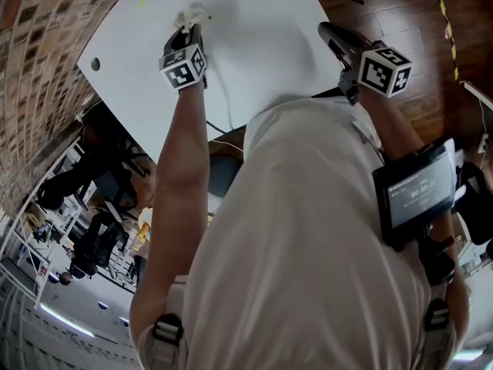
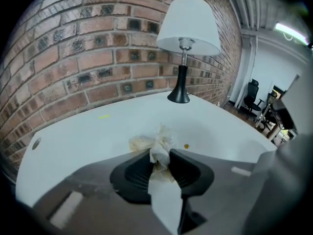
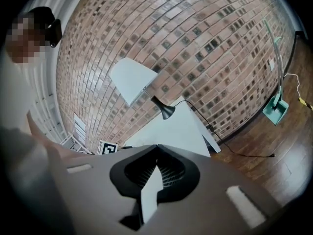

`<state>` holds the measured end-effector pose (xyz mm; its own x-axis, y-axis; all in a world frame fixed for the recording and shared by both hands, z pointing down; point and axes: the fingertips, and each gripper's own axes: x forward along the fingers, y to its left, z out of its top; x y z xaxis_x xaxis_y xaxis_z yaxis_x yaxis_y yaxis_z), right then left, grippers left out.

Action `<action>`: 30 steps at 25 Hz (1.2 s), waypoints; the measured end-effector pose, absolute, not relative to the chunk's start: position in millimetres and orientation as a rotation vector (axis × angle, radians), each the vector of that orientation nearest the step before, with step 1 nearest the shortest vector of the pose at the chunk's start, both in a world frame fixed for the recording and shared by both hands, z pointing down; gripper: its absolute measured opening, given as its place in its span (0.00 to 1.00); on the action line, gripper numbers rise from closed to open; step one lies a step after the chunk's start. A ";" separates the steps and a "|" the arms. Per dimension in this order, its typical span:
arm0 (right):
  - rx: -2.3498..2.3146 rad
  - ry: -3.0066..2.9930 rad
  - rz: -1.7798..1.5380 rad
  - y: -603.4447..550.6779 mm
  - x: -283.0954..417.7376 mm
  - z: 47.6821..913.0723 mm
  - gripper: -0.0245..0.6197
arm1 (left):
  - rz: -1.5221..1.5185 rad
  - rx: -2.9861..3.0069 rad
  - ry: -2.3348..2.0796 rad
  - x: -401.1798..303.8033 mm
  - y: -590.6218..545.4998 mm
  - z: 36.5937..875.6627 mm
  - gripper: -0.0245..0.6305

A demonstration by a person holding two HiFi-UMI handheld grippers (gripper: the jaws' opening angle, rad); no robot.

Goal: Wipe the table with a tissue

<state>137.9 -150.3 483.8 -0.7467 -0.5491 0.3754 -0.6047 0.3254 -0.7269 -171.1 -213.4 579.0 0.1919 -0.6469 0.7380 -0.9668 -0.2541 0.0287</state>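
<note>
A crumpled white tissue (image 2: 157, 146), stained yellowish at its left, is pinched between the dark jaws of my left gripper (image 2: 159, 153) and rests on the white table (image 2: 98, 136). In the head view the tissue (image 1: 191, 14) lies on the table (image 1: 262, 29) towards its far side, just ahead of the left gripper (image 1: 189, 29). My right gripper (image 1: 326, 28) hangs over the table's right edge, its jaws closed tip to tip with nothing between them. In the right gripper view the right gripper (image 3: 156, 147) looks towards the table (image 3: 178, 129) from beside it.
A black lamp with a white shade (image 2: 188, 31) stands at the table's far end by the brick wall (image 2: 73, 48). A small orange spot (image 2: 186, 146) and a yellow mark (image 2: 103, 116) lie on the tabletop. A cable (image 1: 223, 91) crosses the table. Wood floor (image 1: 393, 14) lies to the right.
</note>
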 end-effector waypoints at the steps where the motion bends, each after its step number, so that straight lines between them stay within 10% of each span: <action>1: 1.095 -2.506 1.422 -149.4 139.6 484.3 0.05 | 0.855 1.982 -1.494 -171.3 -213.1 581.9 0.20; 18: 1.117 -2.552 1.382 -155.5 201.6 472.9 0.05 | 1.052 2.245 -1.353 28.0 -193.5 586.7 0.19; 30: 1.467 -2.586 1.405 -197.8 318.9 447.9 0.05 | 0.412 2.167 -0.746 181.5 -135.6 540.2 0.21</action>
